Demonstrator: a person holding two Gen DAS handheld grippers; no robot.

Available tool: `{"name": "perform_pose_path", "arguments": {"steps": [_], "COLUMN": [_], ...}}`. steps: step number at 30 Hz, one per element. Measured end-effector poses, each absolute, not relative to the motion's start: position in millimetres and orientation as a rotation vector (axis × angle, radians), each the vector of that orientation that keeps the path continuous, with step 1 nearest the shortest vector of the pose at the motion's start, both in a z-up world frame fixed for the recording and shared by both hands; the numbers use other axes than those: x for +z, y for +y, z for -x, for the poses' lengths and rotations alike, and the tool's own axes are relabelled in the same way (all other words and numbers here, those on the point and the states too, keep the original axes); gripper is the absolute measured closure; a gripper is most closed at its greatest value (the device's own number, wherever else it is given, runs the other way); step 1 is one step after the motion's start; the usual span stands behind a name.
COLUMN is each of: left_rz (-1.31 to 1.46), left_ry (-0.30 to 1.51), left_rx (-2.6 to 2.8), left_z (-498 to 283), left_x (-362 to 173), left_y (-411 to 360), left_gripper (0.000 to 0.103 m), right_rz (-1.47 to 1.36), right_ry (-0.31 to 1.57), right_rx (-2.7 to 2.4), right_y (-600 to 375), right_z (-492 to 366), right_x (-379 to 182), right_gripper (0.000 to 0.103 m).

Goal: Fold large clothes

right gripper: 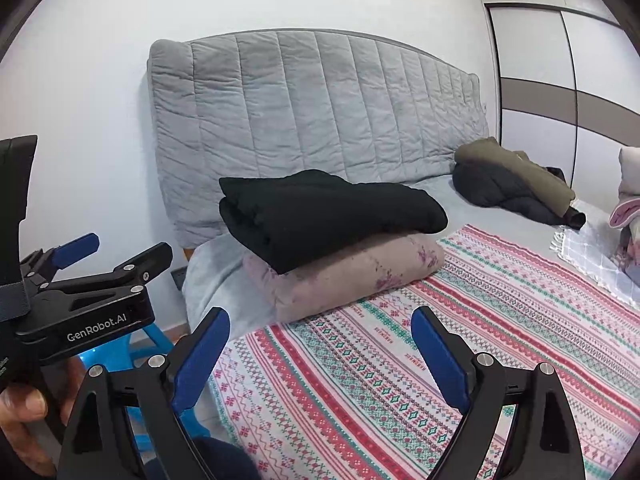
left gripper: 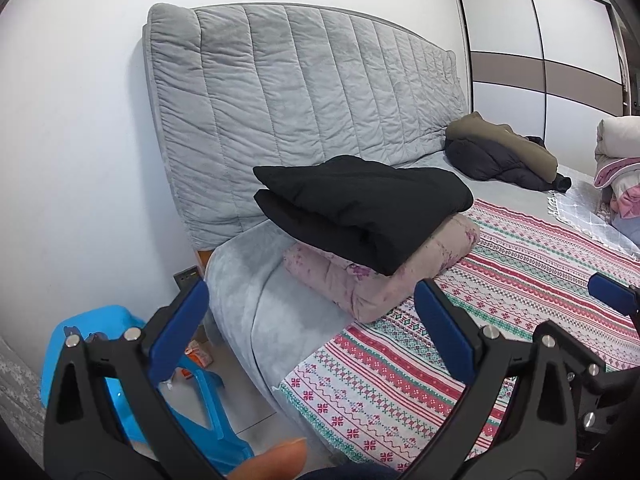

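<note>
A folded black garment [left gripper: 360, 204] lies on top of a folded pink floral quilted piece [left gripper: 380, 276] at the head end of the bed; both also show in the right wrist view, the black one [right gripper: 328, 216] above the pink one [right gripper: 344, 276]. A loose heap of a brown and a dark navy jacket [left gripper: 504, 152] lies by the headboard, also in the right wrist view [right gripper: 516, 188]. My left gripper [left gripper: 310, 308] is open and empty, short of the pile. My right gripper [right gripper: 320, 332] is open and empty over the patterned bedspread [right gripper: 400, 380]. The left gripper also shows at the left of the right wrist view [right gripper: 116, 248].
The grey padded headboard [left gripper: 300, 92] stands against the white wall. A blue plastic stool [left gripper: 120, 360] sits on the floor left of the bed. A stack of bedding [left gripper: 620, 160] and a white quilted cloth [left gripper: 592, 216] lie at the right. A wardrobe [left gripper: 540, 48] stands behind.
</note>
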State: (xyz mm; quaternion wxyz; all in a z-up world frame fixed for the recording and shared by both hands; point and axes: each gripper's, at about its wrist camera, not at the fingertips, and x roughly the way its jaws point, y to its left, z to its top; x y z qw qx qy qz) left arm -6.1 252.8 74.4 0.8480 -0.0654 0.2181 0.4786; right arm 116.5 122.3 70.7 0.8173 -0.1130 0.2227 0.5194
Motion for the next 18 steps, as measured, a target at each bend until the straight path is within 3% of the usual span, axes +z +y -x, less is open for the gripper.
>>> {"name": "perform_pose_path", "arguments": {"steps": [18], "left_rz": [0.135], "left_ry": [0.478], "left_rx": [0.997], "left_z": [-6], "left_x": [70], "left_y": [252], "left_gripper": [0.001], "right_rz": [0.252], "right_ry": [0.481], "right_rx": [1.077], "right_y": [122], "right_z": [-121], "right_x": [65], "right_gripper": [0.009]}}
